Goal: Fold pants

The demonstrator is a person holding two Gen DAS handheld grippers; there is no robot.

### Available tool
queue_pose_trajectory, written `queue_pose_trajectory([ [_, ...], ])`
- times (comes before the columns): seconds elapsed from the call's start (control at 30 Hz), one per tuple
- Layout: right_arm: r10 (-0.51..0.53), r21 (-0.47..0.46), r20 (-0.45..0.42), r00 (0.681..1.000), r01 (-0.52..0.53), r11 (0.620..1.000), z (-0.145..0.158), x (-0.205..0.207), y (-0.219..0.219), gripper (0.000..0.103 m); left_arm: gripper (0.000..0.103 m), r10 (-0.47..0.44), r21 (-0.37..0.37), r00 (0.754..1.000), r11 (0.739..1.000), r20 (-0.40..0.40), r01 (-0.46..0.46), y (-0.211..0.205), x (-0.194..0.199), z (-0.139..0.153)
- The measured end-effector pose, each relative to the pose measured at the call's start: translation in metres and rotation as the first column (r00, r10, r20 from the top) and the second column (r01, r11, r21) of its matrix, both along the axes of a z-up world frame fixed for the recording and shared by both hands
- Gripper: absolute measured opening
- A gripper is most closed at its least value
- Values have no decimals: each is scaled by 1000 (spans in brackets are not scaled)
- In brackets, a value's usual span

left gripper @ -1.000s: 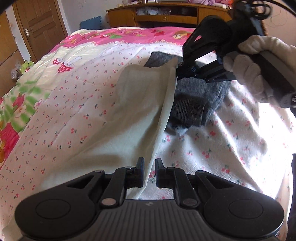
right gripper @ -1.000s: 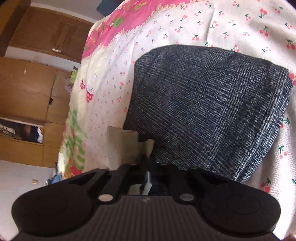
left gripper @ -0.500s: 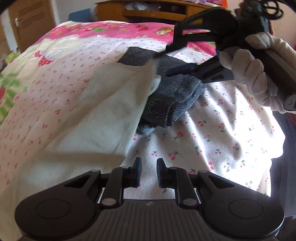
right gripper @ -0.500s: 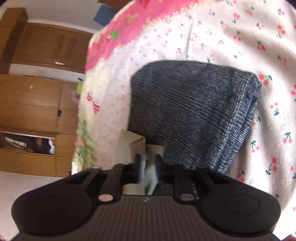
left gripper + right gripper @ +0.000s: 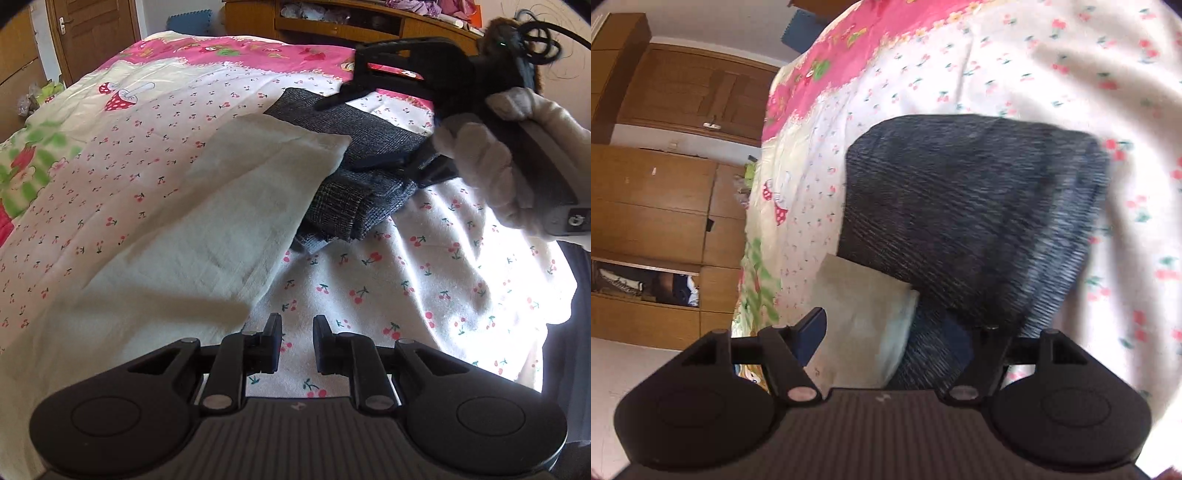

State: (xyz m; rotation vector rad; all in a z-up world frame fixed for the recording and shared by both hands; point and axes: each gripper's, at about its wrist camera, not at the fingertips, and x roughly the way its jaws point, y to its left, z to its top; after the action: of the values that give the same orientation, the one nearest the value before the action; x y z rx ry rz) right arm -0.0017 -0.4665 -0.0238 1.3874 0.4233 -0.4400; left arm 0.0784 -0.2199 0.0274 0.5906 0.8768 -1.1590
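cream pants (image 5: 207,221) flat on bed (image 5: 424,280) | left claw (image 5: 297,341) empty, gap small | right claw (image 5: 905,325) wide apart over gray pile (image 5: 971,206)

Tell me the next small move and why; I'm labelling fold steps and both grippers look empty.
Probably bring the open right gripper back to the cream pants' corner lying on the folded grey pants and pinch it. Its jaws are spread and the left gripper holds nothing.
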Motion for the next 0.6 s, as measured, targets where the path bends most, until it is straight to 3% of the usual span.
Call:
queue_pose_trajectory([
  [0.13, 54, -63, 11, 998, -53, 997, -11, 32, 6, 71, 32, 22, -3, 999, 1000, 23, -22, 2, 8, 3],
  [0.2, 39, -70, -37, 999, -41, 997, -6, 33, 7, 43, 32, 55, 6, 998, 998, 36, -55, 4, 14, 1],
  [0.23, 54, -39, -9, 999, -54, 998, -3, 30, 5, 5, 32, 73, 7, 997, 997, 37, -73, 6, 17, 1],
  [0.3, 53, 5, 50, 997, -53, 999, 9, 18, 5, 4, 33, 115, -2, 993, 993, 40, -115, 10, 22, 2],
  [0.37, 84, -63, 48, 995, -81, 995, 30, 11, 4, 4, 33, 152, -15, 987, 988, 46, -152, 14, 26, 4],
  [0.43, 99, -94, 30, 995, -96, 991, 38, 8, -3, 4, 42, 190, -29, 981, 982, 45, -189, 17, 30, 3],
  [0.5, 92, -109, -44, 995, -96, 989, 28, 12, -10, 4, 49, 211, 2, 977, 978, 17, -211, 15, 34, -9],
  [0.6, 110, -1, -91, 990, -111, 994, 0, 21, -18, 4, 50, 202, 103, 979, 975, -19, -199, 12, 35, -37],
])
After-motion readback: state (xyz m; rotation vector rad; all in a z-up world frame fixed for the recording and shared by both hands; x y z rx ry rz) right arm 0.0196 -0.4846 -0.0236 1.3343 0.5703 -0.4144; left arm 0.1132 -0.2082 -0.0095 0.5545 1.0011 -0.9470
